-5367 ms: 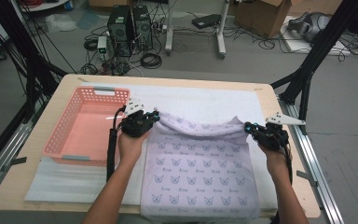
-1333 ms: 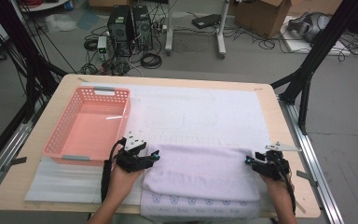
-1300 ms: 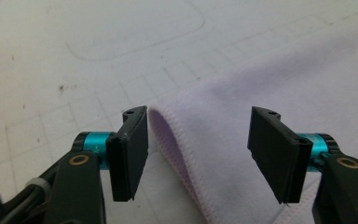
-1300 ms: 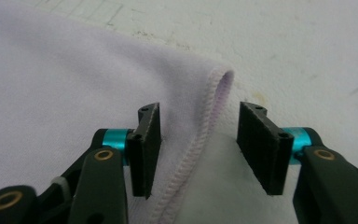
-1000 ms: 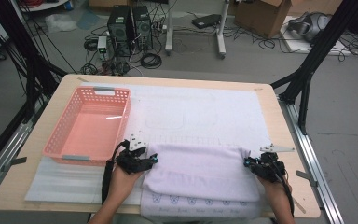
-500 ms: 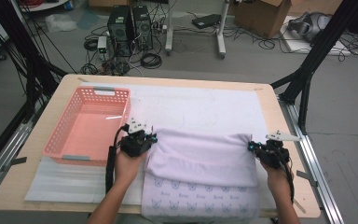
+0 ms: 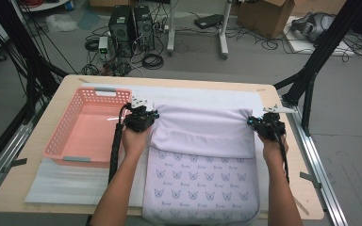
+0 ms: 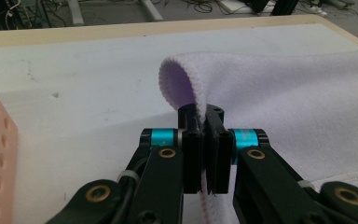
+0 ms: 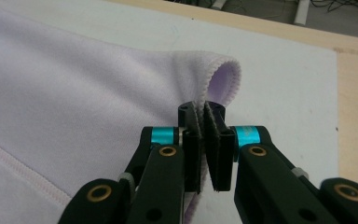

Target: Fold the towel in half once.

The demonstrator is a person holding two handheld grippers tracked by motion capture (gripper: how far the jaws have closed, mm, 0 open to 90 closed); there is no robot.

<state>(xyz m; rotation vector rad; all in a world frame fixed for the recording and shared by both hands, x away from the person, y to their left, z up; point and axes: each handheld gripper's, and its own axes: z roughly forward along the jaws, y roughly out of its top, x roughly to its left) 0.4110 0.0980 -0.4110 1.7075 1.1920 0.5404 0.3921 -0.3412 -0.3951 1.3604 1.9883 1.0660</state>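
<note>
Printed near end: the pale lilac fleece cloth with butterfly print [image 7: 202, 183] lies flat, anchoring your fold.
Left gripper [image 7: 141, 115]: clamped on its folded corner, beside the pink perforated plastic basket [image 7: 87, 129].
Right gripper [image 7: 265, 123]: clamped likewise on the opposite corner, farther from the basket, keeping the edge taut.

Wooden table [image 7: 283, 96], seen from above, occupied the centre of the frame. A white sheet [image 7: 202, 96] covered most of its top. A pink perforated basket [image 7: 87, 127] stood at centre left. A lilac printed cloth [image 7: 200, 183], its upper part folded over, lay on the sheet at lower centre.
</note>
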